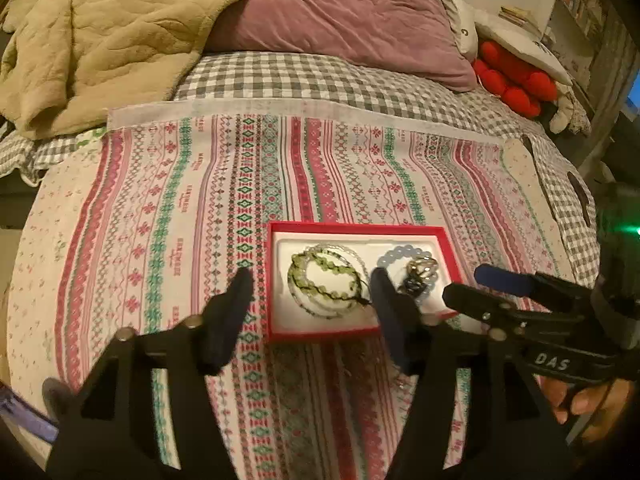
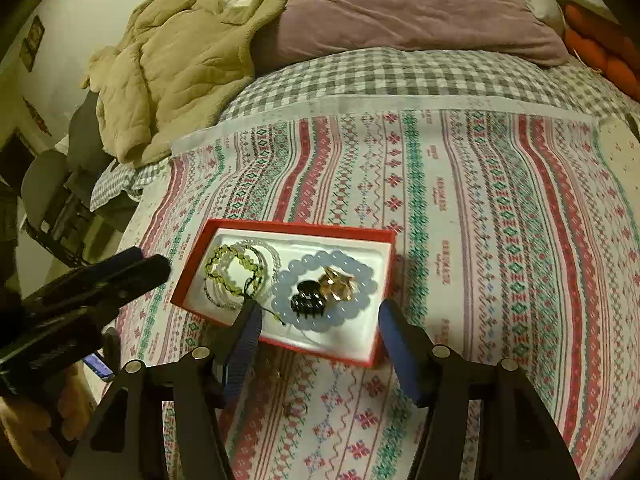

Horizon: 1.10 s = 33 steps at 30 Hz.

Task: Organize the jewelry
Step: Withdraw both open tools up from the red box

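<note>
Lying just beyond both open hand-held grippers (image 1: pixel 310 286) (image 2: pixel 320 312): red jewelry box (image 2: pixel 280 226)

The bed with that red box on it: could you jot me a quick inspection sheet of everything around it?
Surface: patterned cloth spread over a checked sheet.
Job's things: red box holding a green bead bracelet, a pale blue bead bracelet, a black hair claw and a gold-coloured piece.
Clutter: beige blanket, mauve pillow, red plush.
Grippers: left gripper and right gripper both open, holding nothing.
Cables: nothing seen.
Surroundings: white wall, shelves at far right, blurred.
</note>
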Motion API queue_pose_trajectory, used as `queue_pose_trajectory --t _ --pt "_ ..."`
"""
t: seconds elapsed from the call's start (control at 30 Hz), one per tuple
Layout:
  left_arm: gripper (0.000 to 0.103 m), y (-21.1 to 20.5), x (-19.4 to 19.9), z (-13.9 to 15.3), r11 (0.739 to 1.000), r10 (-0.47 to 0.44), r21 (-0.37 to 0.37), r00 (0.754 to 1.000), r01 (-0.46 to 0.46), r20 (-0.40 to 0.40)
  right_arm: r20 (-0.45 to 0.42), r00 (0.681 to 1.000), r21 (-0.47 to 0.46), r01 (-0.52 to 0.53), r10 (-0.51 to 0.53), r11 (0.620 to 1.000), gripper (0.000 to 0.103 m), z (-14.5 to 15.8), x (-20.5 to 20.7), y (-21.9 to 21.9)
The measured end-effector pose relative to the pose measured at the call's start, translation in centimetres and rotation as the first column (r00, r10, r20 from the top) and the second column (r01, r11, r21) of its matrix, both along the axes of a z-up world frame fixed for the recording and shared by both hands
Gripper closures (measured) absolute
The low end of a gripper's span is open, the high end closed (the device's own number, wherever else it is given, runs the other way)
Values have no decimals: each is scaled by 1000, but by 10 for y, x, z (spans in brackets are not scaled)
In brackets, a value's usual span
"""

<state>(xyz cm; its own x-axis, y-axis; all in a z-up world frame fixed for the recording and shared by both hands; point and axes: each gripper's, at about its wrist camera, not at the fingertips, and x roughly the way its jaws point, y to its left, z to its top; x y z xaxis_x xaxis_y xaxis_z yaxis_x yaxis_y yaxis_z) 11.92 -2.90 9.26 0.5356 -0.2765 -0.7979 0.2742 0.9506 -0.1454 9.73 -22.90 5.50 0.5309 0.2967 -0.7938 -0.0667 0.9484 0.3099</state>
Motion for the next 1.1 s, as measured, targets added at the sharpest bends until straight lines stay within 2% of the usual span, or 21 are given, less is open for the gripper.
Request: queue_pose_trajectory --t 0.13,0.3,0.47,0.73,1.1 --pt "28 -4 -18 1 1000 1 -12 1000 -1 -9 -9 1000 -2 4 -4 1000 37 2 -10 -6" --pt "25 -8 -39 -19 999 -12 43 999 14 -38 -1 1000 -25 8 -8 1000 31 6 -23 -12" --pt "22 -3 -58 -42 999 -5 43 999 6 -41 -2 1000 -63 19 -20 998 28 3 -35 -14" --pt "22 6 -71 -79 994 -41 102 998 45 -42 -34 999 -139 -36 32 990 26 -20 -57 -2" --pt "22 8 -76 -98 987 -119 101 993 121 -24 -72 989 -190 -139 128 972 26 -56 -67 24"
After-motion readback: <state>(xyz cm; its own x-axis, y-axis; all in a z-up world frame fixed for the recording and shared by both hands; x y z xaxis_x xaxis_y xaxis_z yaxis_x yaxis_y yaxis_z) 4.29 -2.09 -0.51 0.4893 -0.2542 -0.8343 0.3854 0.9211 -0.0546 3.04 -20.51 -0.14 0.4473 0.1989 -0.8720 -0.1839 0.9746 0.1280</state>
